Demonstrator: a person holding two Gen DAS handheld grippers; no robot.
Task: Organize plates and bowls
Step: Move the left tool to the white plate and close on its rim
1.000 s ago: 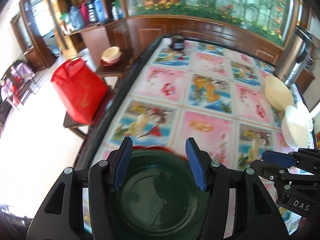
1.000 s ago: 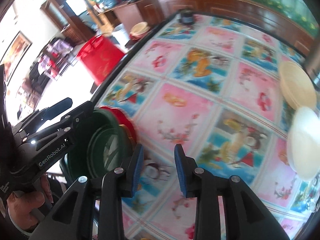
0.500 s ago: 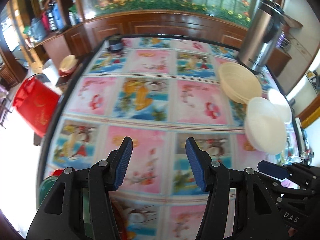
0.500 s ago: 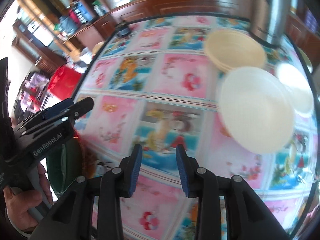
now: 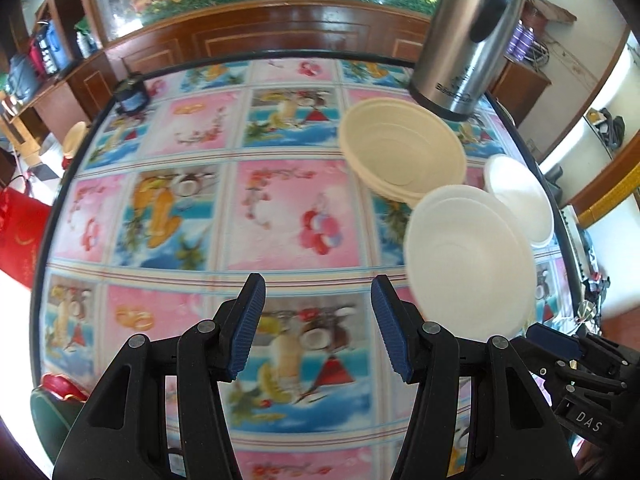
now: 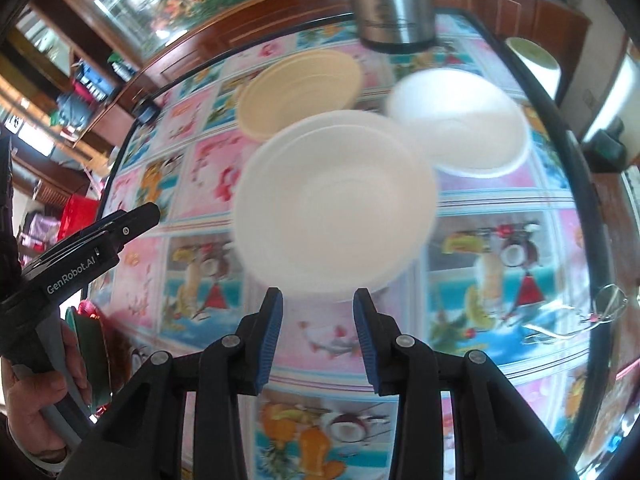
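Note:
My left gripper (image 5: 318, 292) hovers open over the patterned tablecloth (image 5: 280, 220), nothing between its blue pads. Right of it stands a stack of white bowls (image 5: 468, 256), with a single white bowl (image 5: 520, 196) and stacked cream bowls (image 5: 400, 148) behind. My right gripper (image 6: 318, 300) is open too, its tips just short of the white stack (image 6: 336, 208). In its view, the single white bowl (image 6: 460, 120) and cream bowls (image 6: 300, 88) lie farther back. A green plate (image 5: 52, 408) on a red plate (image 5: 60, 386) sits at the table's near left corner.
A tall steel flask (image 5: 468, 40) stands at the back right, close behind the cream bowls. A small dark jar (image 5: 132, 96) sits at the back left corner. A metal whisk (image 6: 600, 312) lies near the right edge. A red bag (image 5: 16, 232) stands off the table's left side.
Both grippers have swept right across the table, away from the green and red plates toward the white bowls. The right wrist has rolled, and its jaws stand slightly wider.

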